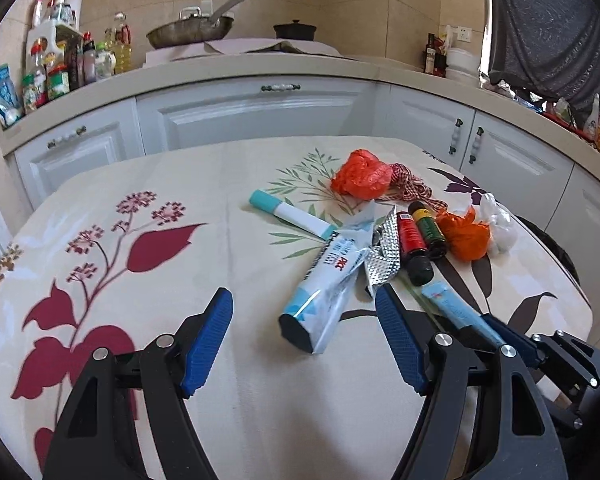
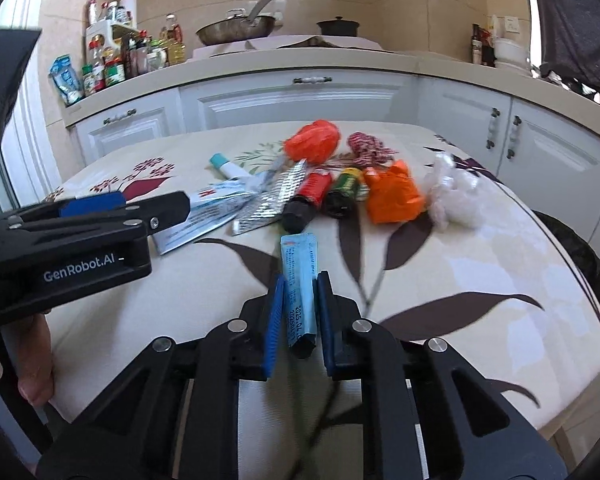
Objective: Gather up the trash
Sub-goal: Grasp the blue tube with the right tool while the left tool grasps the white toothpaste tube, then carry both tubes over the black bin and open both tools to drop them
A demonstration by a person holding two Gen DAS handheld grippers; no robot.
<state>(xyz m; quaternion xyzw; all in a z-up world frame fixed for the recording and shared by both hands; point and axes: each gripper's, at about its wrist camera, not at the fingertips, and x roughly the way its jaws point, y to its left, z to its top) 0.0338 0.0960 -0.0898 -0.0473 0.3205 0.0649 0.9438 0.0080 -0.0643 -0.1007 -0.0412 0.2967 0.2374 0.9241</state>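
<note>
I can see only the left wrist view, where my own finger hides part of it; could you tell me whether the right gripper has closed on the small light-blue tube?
Observer: Yes. In the right wrist view, the right gripper has a blue pad against each side of the small light-blue tube.
Operator: Thank you. Which end is in the grip?
Observer: The dark cap end sits back between the fingers. The flat crimped end points forward toward the black-capped red bottle.
Operator: Is anything visible behind my gripper?
Observer: A bare hand shows at the lower left edge, beside the left gripper's black body.
</note>
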